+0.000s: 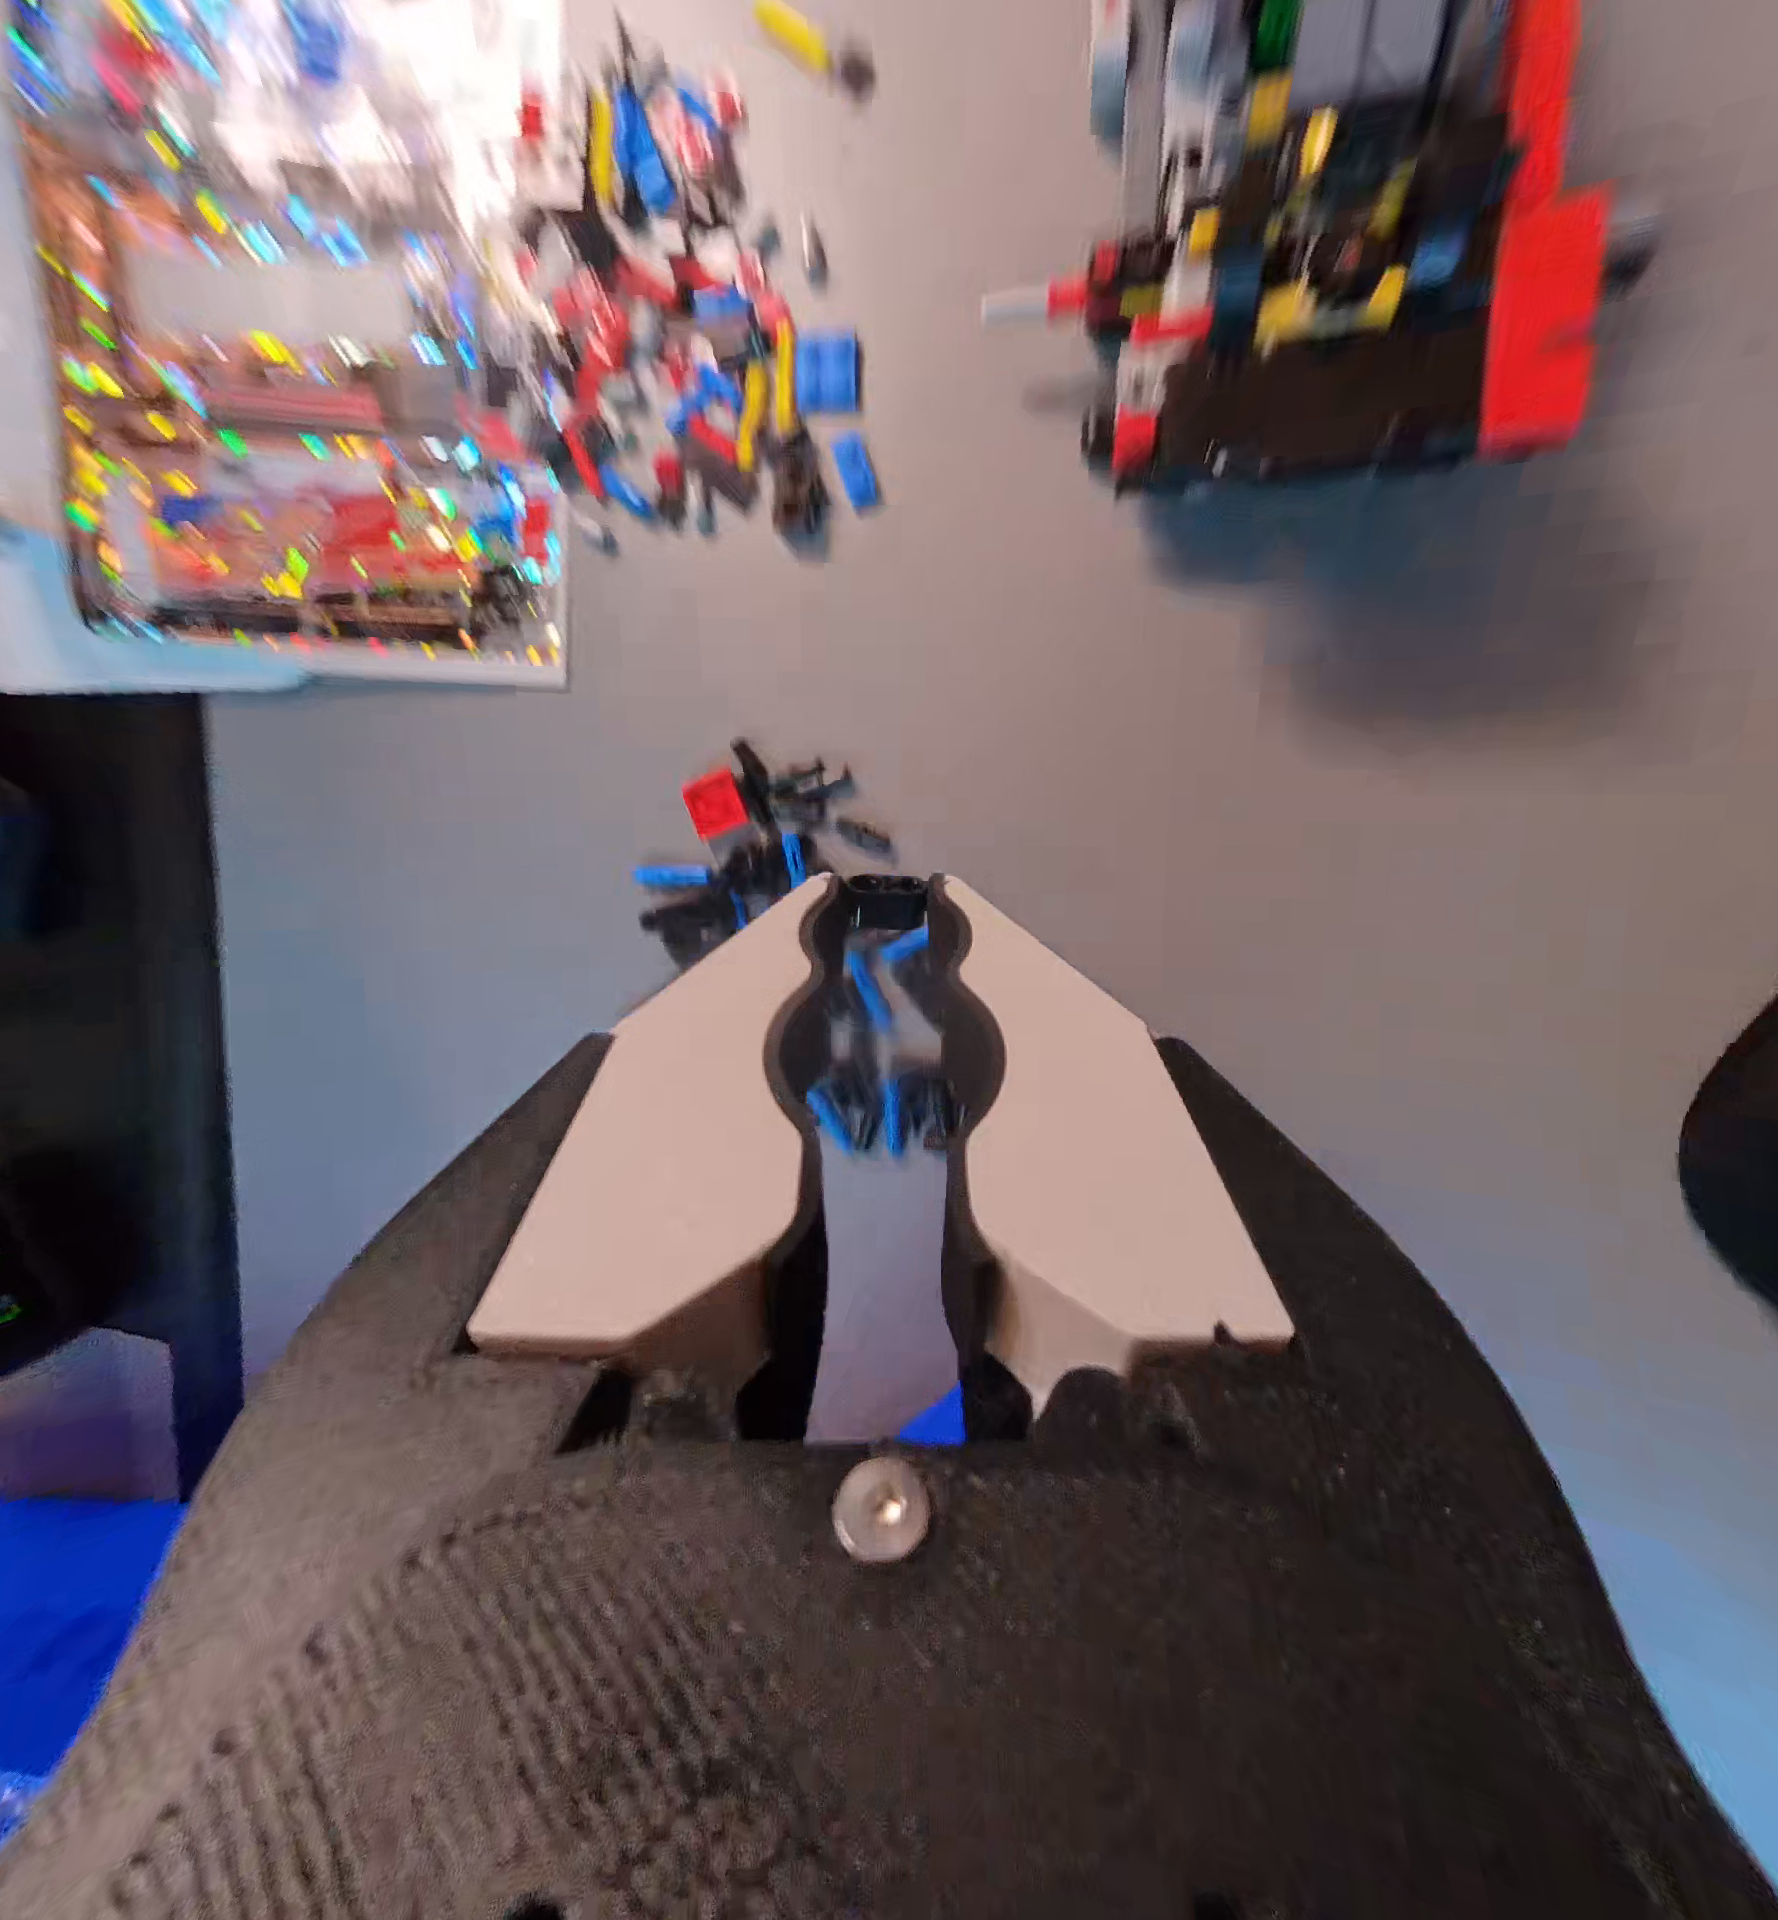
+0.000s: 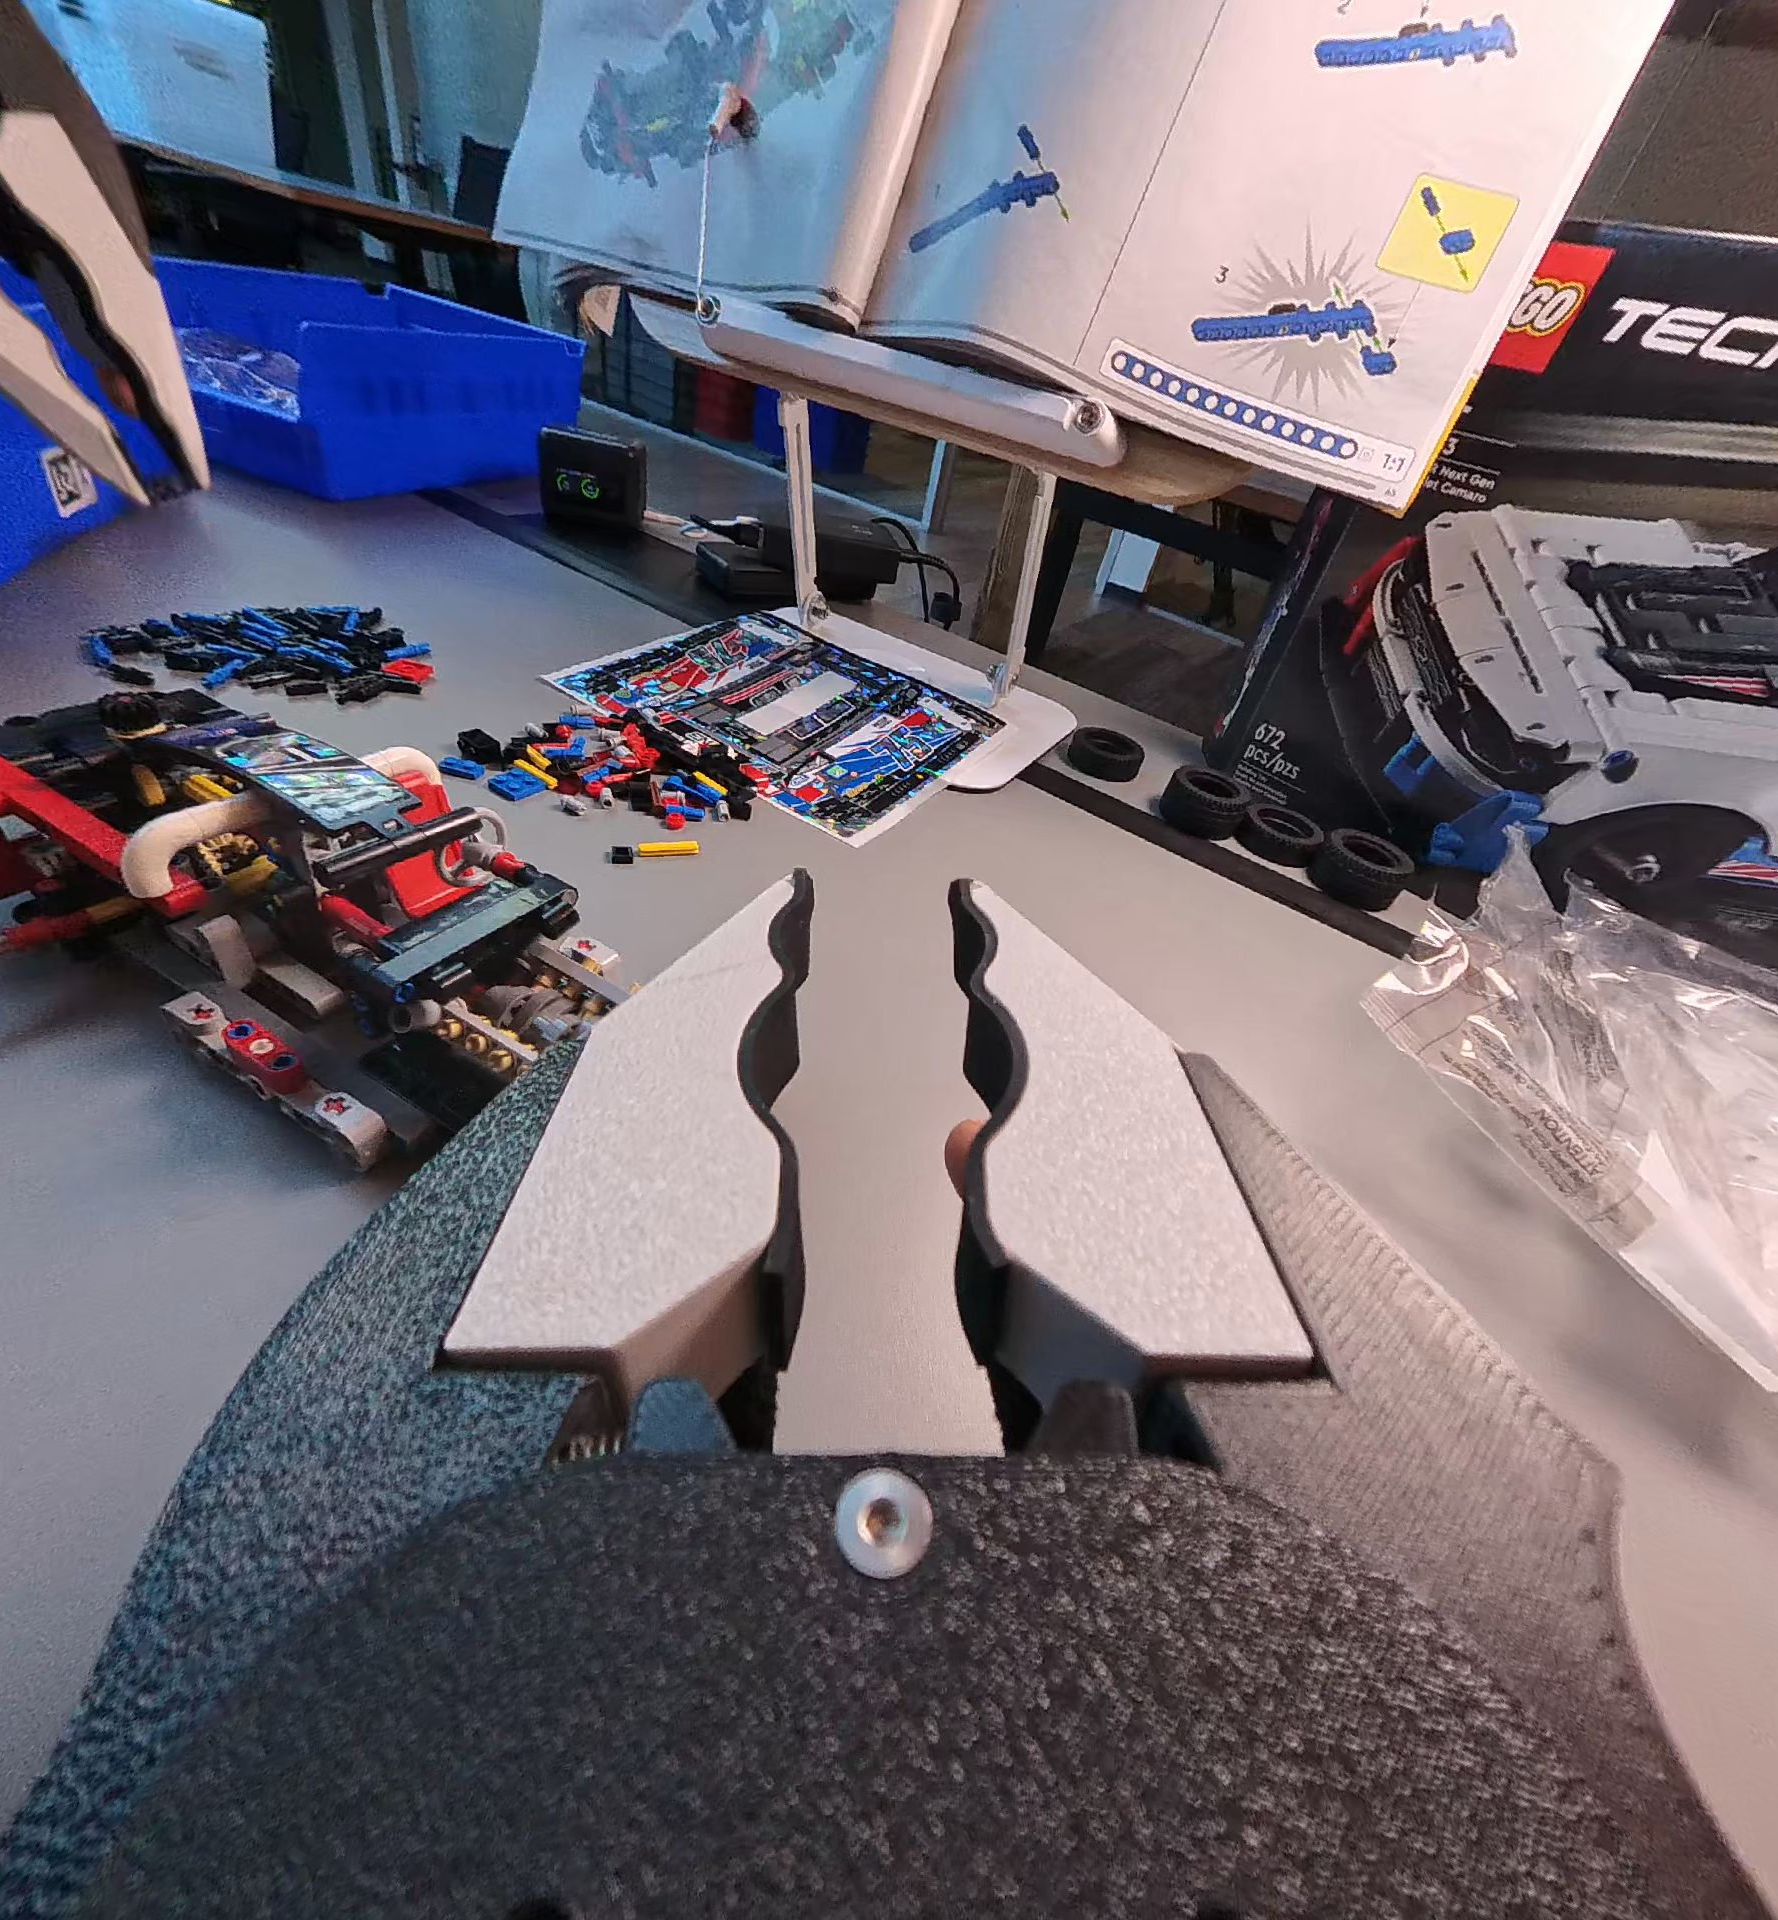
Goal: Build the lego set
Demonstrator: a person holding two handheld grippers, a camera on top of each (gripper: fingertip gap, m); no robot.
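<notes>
Left tongs (image 1: 887,883): clenched on a small black connector piece (image 1: 885,902), pinched at the very tips above the desk (image 1: 1280,935). Directly below and just beyond the tips lies the pile of black and blue pins (image 1: 760,842), with 1 red piece at its far edge. The left wrist view is motion-blurred, so finer detail of the held piece cannot be told.

Right tongs (image 2: 880,883): released, fingers well apart, nothing between them; bare desk shows through the gap. A fingertip shows behind the right finger.

Partly built car chassis (image 2: 241,883): red, black and yellow with white curved parts, lying on the desk to the left of the right tongs, near them. In the left wrist view it sits at upper right, well apart from the left tongs.

Mixed loose parts (image 2: 615,769), blue, red, black and yellow, lie beyond the chassis, touching the edge of a shiny sticker sheet (image 2: 791,727). A single yellow and black piece (image 2: 656,850) lies apart, between the parts and the right tongs.

Instruction booklet (image 2: 1176,208) stands open on a metal stand (image 2: 916,384) above the sticker sheet. 4 black tyres (image 2: 1269,821) sit in a row right of the stand base. The set's box (image 2: 1591,675) stands at far right, with crumpled clear bags (image 2: 1643,1091) in front of it. Blue bins (image 2: 376,384) sit at the far left.
</notes>
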